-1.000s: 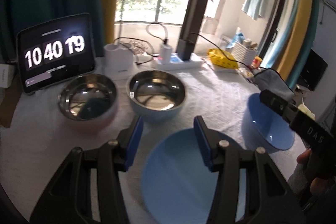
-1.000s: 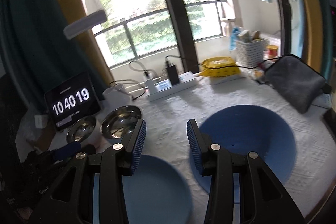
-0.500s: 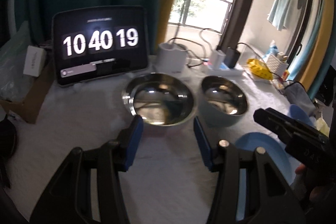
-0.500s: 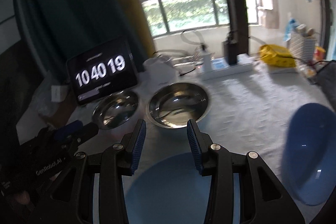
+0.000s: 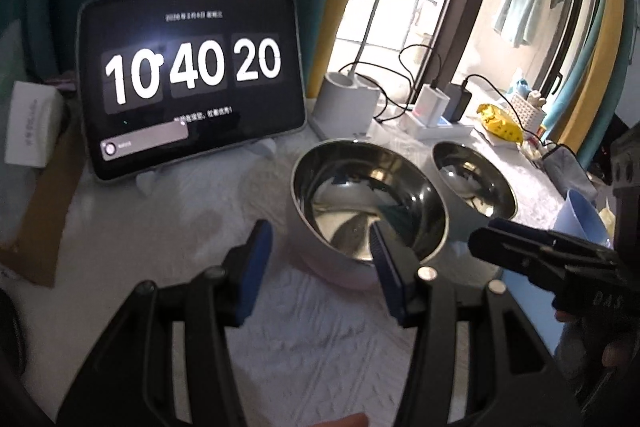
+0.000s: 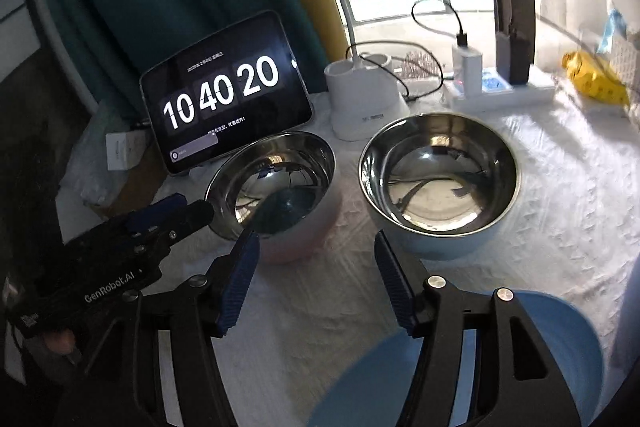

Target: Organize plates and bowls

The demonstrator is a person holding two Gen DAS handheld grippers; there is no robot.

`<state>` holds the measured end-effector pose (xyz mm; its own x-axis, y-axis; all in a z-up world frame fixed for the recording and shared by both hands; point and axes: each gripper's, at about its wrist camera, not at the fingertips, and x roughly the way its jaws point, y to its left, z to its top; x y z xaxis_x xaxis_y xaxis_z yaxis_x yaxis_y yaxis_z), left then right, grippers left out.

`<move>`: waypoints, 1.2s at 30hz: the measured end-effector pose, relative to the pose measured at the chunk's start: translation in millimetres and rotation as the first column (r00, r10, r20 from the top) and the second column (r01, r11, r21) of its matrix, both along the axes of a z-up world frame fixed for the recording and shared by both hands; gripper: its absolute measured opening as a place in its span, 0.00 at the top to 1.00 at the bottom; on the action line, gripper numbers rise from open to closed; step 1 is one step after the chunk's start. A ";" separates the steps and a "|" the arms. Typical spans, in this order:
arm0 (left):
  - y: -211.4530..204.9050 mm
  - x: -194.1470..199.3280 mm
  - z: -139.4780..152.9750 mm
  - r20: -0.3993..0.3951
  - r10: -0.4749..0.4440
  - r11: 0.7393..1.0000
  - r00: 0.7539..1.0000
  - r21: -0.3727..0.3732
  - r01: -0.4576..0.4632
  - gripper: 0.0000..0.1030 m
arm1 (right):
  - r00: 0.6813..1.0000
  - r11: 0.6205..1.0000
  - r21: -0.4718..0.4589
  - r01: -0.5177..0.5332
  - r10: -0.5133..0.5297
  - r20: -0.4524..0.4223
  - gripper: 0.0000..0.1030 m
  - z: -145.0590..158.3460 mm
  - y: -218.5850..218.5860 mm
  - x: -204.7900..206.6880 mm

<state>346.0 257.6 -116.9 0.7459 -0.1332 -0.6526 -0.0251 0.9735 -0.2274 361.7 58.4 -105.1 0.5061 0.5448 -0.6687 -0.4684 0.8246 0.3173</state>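
Two steel bowls stand side by side on the white cloth: one with a pink outside [image 5: 360,203] [image 6: 276,183] and one with a pale blue outside [image 5: 472,179] [image 6: 438,179]. My left gripper [image 5: 320,267] [image 6: 176,215] is open at the pink bowl's near left rim, its pads pressing nothing. My right gripper [image 6: 316,279] [image 5: 532,255] hovers in front of the gap between the two bowls. Its jaws are opening, with nothing between them. A blue plate [image 6: 460,367] lies under its right finger. A blue bowl [image 5: 584,223] sits at the far right.
A tablet [image 5: 192,83] showing a clock leans at the back left, with a white lamp base [image 6: 364,99] and a power strip [image 6: 504,91] with cables behind the bowls. A yellow packet [image 6: 596,79] lies at the back right. Boxes [image 5: 32,127] crowd the left edge.
Both views have swung left, from the blue plate and blue bowl to the two steel bowls, and come closer to them. The right gripper's jaws stand wider than before.
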 end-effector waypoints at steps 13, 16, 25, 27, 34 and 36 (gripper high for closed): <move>4.0 19.5 -16.9 -0.038 -0.016 0.997 0.999 -0.073 0.013 0.49 | 0.977 0.990 0.101 0.101 -0.079 -0.199 0.39 -28.1 10.9 40.5; 2.2 22.1 -18.8 -0.053 -0.022 0.995 0.998 -0.100 0.017 0.49 | 0.963 0.984 0.121 0.128 -0.095 -0.251 0.39 -37.8 11.7 50.5; 8.8 28.9 -27.7 -0.134 0.015 0.976 0.991 -0.214 -0.044 0.49 | 0.926 0.974 0.146 0.175 -0.113 -0.359 0.39 -49.3 21.2 69.4; 10.4 29.1 -29.0 -0.138 0.014 0.971 0.990 -0.234 -0.046 0.49 | 0.911 0.968 0.160 0.194 -0.117 -0.394 0.39 -54.6 20.6 73.5; 9.5 26.7 -29.7 -0.156 0.020 0.973 0.988 -0.224 -0.055 0.50 | 0.896 0.959 0.192 0.209 -0.109 -0.431 0.56 -59.5 19.5 77.8; 10.7 27.2 -29.3 -0.163 0.020 0.972 0.986 -0.228 -0.057 0.50 | 0.896 0.958 0.195 0.211 -0.110 -0.430 0.59 -58.4 17.6 77.4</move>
